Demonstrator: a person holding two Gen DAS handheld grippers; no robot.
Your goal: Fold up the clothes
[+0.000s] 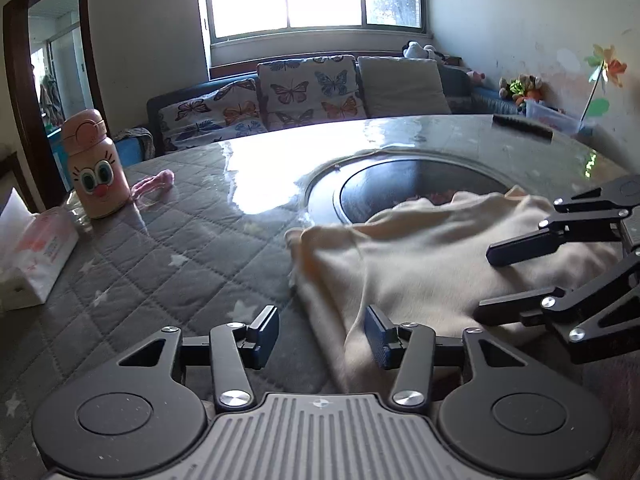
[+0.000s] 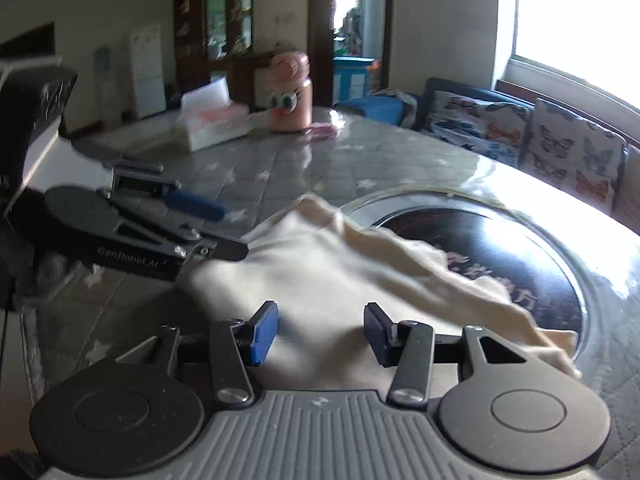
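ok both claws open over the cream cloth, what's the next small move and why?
Probably lower the left claw onto the near edge of the cream cloth and close. Both claws are open and hold nothing; the left one straddles that edge, while the right claw hovers over the cloth's middle. The cloth lies rumpled, partly over the table's round dark inset, so it needs gripping before any fold.

cloth (image 1: 420, 264): soft matt cream knit, creased | my left gripper (image 1: 322, 338): matt black plastic, shiny metal screws, ribbed blue pads | my right gripper (image 2: 320, 334): same finish | table (image 1: 160, 248): quilted grey fabric under glossy clear cover | inset (image 2: 500, 248): glossy black, metal rim | bottle (image 1: 94, 168): smooth pink plastic | tissues (image 1: 36, 248): crinkly plastic wrap
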